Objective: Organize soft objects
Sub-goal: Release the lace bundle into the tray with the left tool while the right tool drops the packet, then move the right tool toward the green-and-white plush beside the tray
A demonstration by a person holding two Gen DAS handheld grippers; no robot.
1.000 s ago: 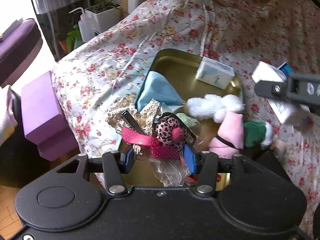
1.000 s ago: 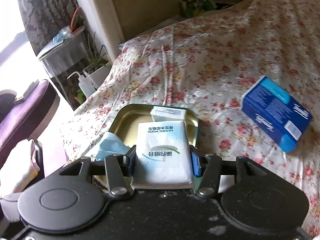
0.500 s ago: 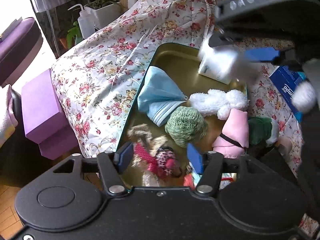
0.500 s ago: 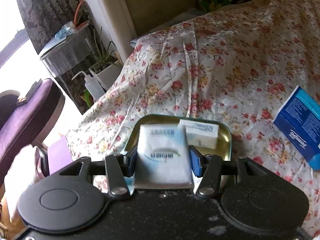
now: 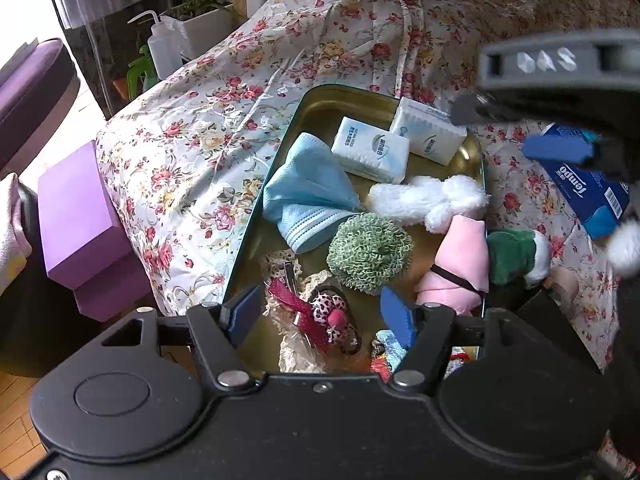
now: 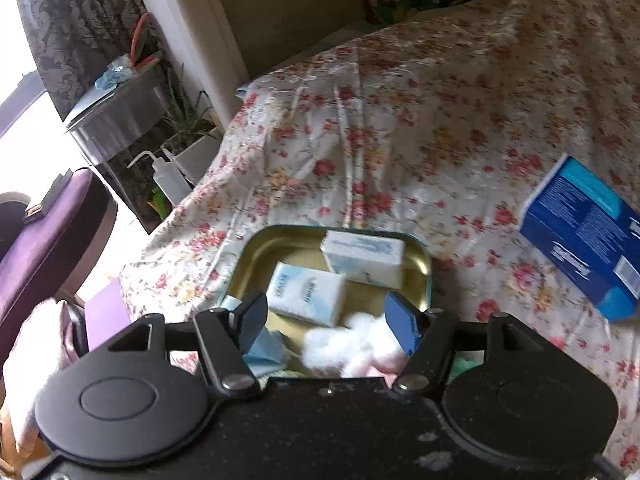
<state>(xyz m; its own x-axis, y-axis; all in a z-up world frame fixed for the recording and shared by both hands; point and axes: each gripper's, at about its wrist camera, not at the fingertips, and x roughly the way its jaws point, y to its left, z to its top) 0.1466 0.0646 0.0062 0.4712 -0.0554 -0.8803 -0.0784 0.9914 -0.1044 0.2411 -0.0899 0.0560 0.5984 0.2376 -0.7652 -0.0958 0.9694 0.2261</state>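
A gold tin tray (image 5: 316, 108) lies on the flowered bed. In it are two white tissue packs (image 5: 370, 150) (image 5: 430, 132), a blue face mask (image 5: 308, 196), a white plush toy (image 5: 432, 200), a green scrunchie (image 5: 370, 252), a pink pouch (image 5: 464, 264) and a leopard hair clip with red ribbon (image 5: 324, 316). My left gripper (image 5: 320, 316) is open above the clip. My right gripper (image 6: 326, 320) is open and empty above the tray (image 6: 256, 252), just behind the nearer tissue pack (image 6: 308, 292). It also shows blurred at the upper right of the left wrist view (image 5: 560, 80).
A blue tissue box (image 6: 588, 236) lies on the bed right of the tray. A green plush (image 5: 516, 256) sits at the tray's right rim. A purple box (image 5: 76, 220), a purple chair (image 6: 44, 236), a squeeze bottle (image 5: 160, 52) and plants stand left of the bed.
My left gripper opened and dropped the leopard clip into the tray. My right gripper moved over the tray, opened and released the tissue pack beside the other one.
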